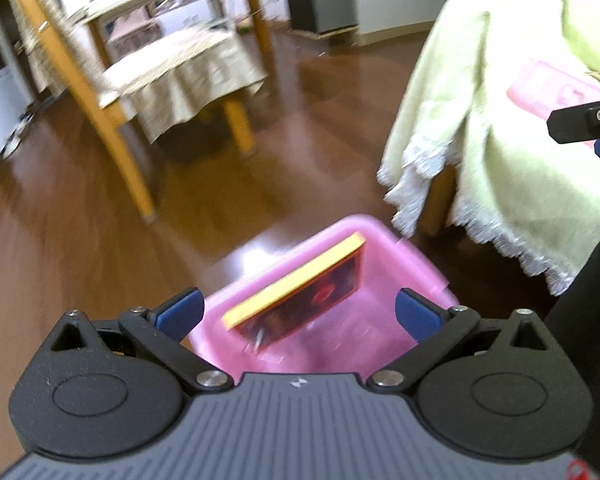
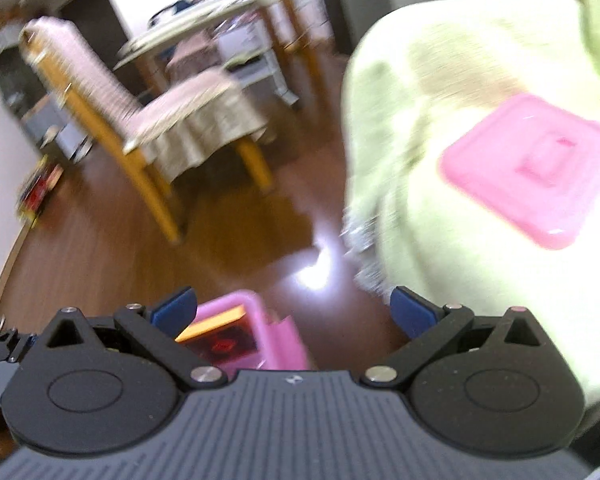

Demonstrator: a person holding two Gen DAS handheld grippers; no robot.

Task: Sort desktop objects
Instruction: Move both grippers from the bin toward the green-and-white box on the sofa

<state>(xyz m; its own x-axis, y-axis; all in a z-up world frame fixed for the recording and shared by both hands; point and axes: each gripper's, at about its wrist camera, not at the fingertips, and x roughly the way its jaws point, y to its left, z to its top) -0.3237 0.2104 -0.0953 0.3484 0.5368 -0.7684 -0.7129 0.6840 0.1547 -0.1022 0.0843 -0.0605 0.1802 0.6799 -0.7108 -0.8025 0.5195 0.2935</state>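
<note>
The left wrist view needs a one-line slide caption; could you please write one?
Open left gripper above a pink bin holding a tilted orange-edged book on the wooden floor.

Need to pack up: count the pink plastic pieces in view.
2: the pink bin on the floor, and the pink lid on the green cloth. Others may be hidden.

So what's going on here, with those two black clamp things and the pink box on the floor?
A person is tidying up with a hand-held gripper in each hand. The left gripper hangs open above a pink bin on the wooden floor, where an orange-edged book lies tilted inside. The right gripper is open too and holds nothing. The bin's pink lid lies on a pale green cloth nearby. Both views are blurred.
</note>
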